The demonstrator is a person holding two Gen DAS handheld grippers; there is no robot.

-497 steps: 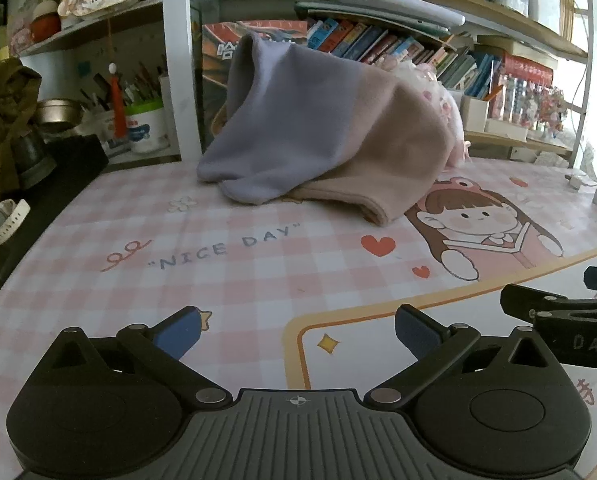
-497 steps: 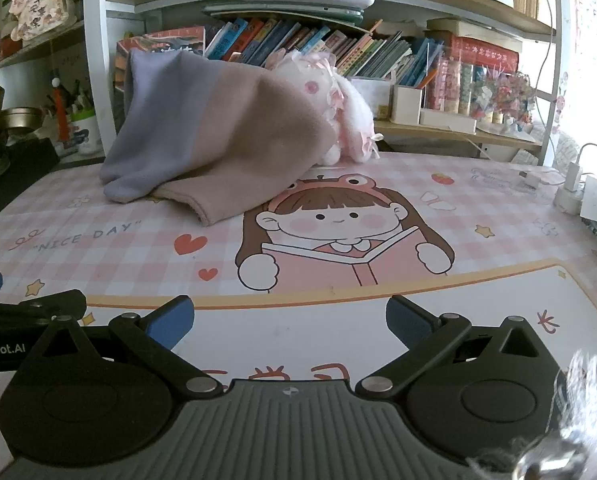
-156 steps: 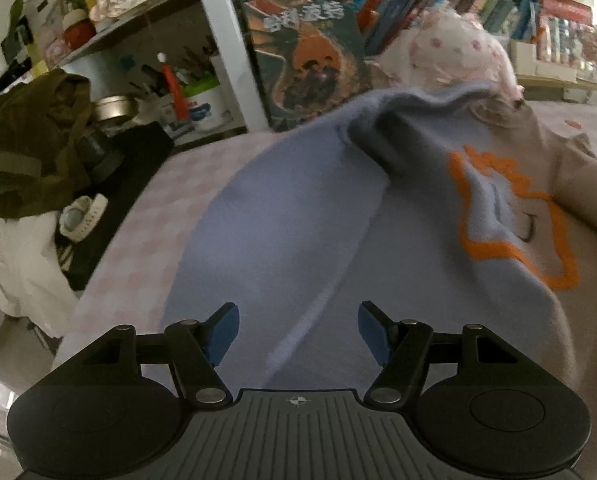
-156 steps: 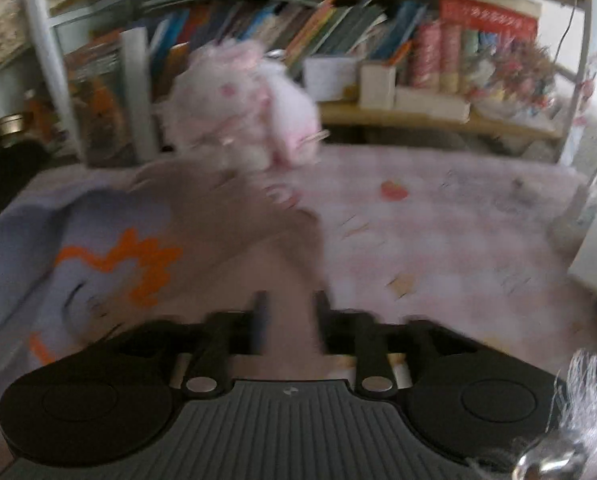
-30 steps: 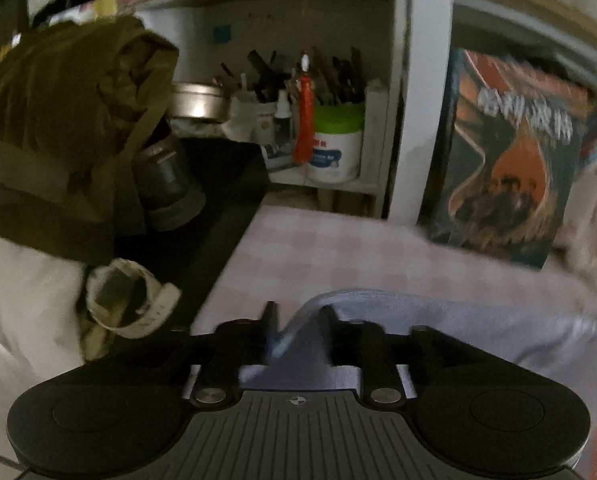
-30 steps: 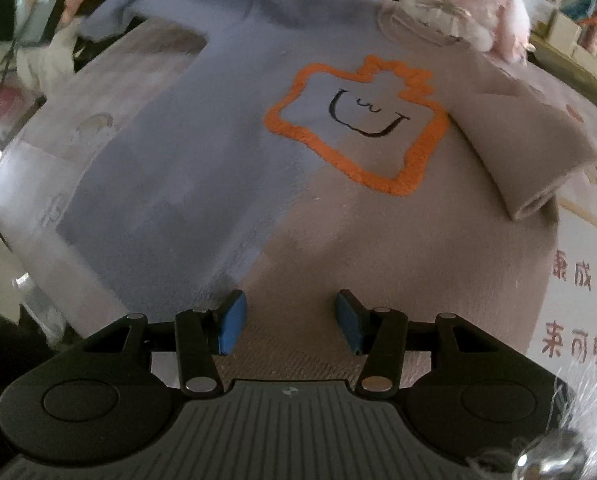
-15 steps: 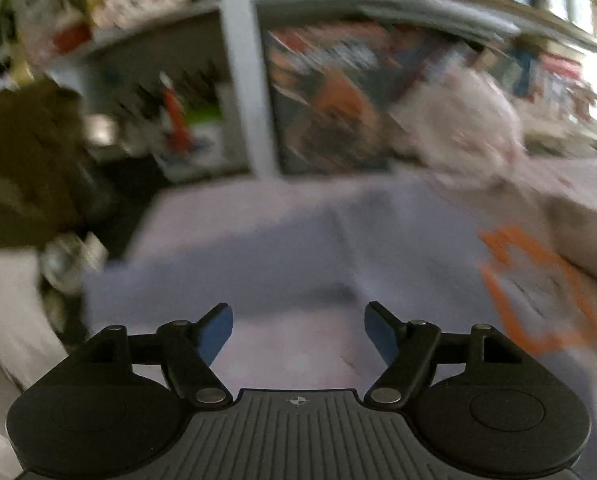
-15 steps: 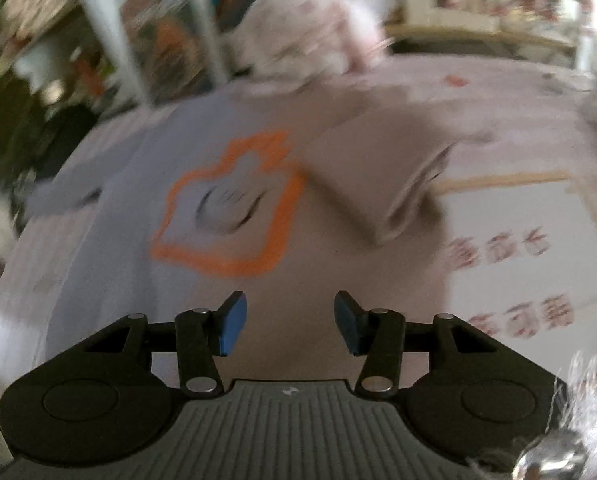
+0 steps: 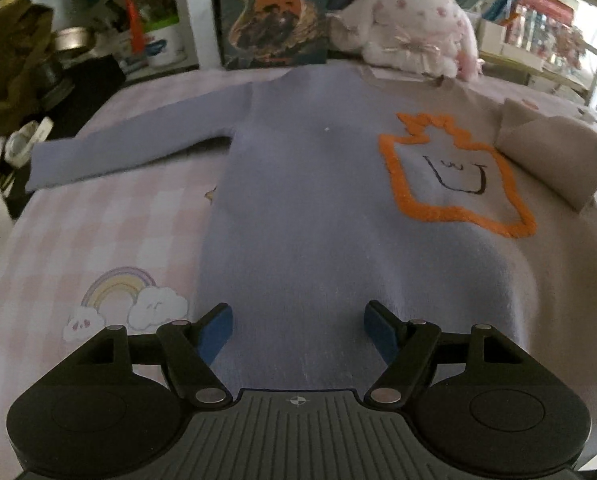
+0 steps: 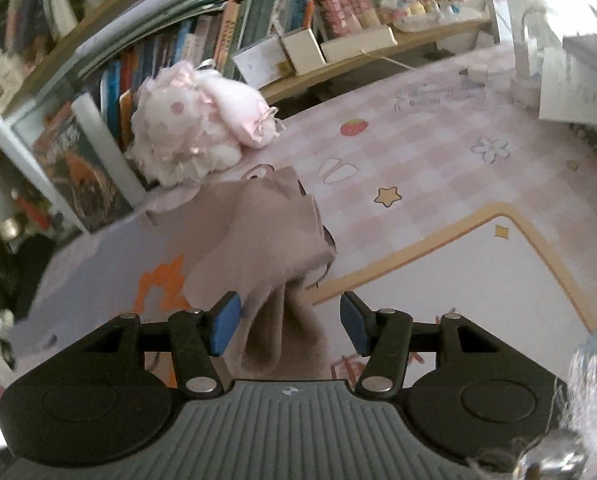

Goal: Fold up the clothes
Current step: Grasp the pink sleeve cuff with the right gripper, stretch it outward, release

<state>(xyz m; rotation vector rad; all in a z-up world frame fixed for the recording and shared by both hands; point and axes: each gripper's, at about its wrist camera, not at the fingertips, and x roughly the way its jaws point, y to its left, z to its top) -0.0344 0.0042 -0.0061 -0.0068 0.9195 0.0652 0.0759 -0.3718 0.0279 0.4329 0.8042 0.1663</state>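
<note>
Sweater (image 9: 306, 200) spread flat on mat (image 9: 110, 216), hem just ahead of left gripper (image 9: 298, 330), jaws apart, empty. Right gripper (image 10: 290, 320) spread wide too, folded beige sleeve (image 10: 274, 248) bunched between its fingers.

Pink-and-white checked table mat (image 9: 110, 216), printed with a pastel rainbow and clouds (image 9: 124, 300), a red strawberry (image 10: 354, 127) and a yellow star (image 10: 387, 197). Fluffy pink-and-white plush toy (image 9: 414, 32) at the far edge, just before a dark book cover with an orange flame shape (image 9: 272, 12). Beside that, a white tub with green lid (image 9: 164, 42), a metal bowl (image 9: 71, 37), crumpled olive-brown cloth (image 9: 8, 68). Shelf of upright books (image 10: 202, 46) behind.
</note>
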